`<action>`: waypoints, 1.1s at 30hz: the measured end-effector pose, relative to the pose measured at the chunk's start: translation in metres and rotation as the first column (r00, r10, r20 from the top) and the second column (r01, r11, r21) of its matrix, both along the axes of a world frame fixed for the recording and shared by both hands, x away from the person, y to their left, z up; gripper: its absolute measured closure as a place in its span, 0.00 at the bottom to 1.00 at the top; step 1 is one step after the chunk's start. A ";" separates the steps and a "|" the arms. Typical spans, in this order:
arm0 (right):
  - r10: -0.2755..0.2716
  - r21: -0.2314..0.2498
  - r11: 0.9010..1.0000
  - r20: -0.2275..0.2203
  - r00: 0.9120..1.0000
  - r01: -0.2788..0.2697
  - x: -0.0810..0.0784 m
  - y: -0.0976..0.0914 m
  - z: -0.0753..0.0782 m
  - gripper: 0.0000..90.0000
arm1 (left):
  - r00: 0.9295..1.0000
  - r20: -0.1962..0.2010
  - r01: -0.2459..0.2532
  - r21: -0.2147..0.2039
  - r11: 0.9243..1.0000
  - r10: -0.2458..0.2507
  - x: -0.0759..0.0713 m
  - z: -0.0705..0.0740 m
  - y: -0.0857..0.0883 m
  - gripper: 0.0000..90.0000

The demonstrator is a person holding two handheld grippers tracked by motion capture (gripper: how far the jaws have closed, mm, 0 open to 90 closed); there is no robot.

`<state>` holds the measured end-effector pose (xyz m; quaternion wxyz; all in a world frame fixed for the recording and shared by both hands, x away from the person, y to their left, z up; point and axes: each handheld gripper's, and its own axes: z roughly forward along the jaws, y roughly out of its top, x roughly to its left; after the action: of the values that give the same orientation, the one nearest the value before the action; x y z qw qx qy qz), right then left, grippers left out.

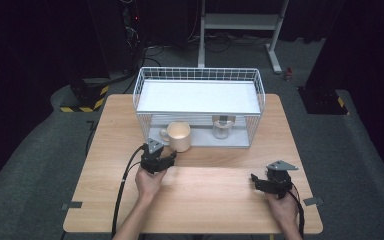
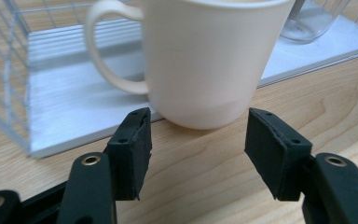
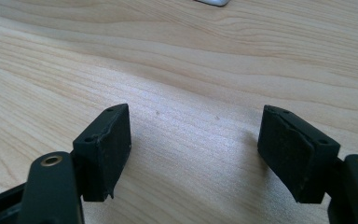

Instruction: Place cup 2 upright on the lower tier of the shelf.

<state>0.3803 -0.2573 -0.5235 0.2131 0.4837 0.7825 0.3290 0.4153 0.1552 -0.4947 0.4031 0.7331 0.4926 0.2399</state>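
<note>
A cream mug [image 1: 179, 136] [image 2: 205, 60] stands upright at the front edge of the white wire rack's [image 1: 198, 75] lower shelf [image 2: 70, 100], its handle to the left. My left gripper [image 1: 169, 159] [image 2: 196, 151] is open just in front of the mug, its jaws apart and short of the mug's base. A clear glass jar [image 1: 221, 128] [image 2: 310, 21] stands on the same shelf to the right. My right gripper [image 1: 255, 180] [image 3: 195, 149] is open low over bare wood at the table's front right, holding nothing.
The rack has a white upper shelf [image 1: 197, 96] inside a wire wall and sits at the back of the wooden table [image 1: 205, 195]. Cables trail from both grippers toward the near edge. Dark floor and a metal stand's legs [image 1: 275, 55] lie beyond the table.
</note>
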 end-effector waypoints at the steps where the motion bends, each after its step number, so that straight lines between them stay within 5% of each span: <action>1: 0.000 0.000 1.000 0.000 1.000 0.000 0.000 0.000 0.000 0.29 | 1.000 -0.007 -0.001 0.007 1.000 0.001 0.002 -0.001 -0.002 0.46; 15: 0.001 0.000 1.000 -0.001 1.000 -0.001 -0.001 0.000 0.000 0.29 | 1.000 -0.005 -0.014 0.012 1.000 0.014 0.021 -0.003 -0.015 0.50; 24: 0.001 0.000 1.000 -0.001 1.000 -0.001 -0.001 0.000 0.000 0.29 | 0.999 -0.021 -0.038 -0.022 0.999 0.038 0.040 -0.001 -0.018 0.51; 33: 0.000 0.001 1.000 -0.002 1.000 0.000 -0.001 0.000 0.000 0.29 | 0.998 -0.038 -0.050 0.003 0.999 0.050 0.057 -0.002 -0.024 0.51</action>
<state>0.3793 -0.2572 -0.5235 0.2122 0.4843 0.7824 0.3292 0.4726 0.1315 -0.4964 0.3866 0.7253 0.5181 0.2366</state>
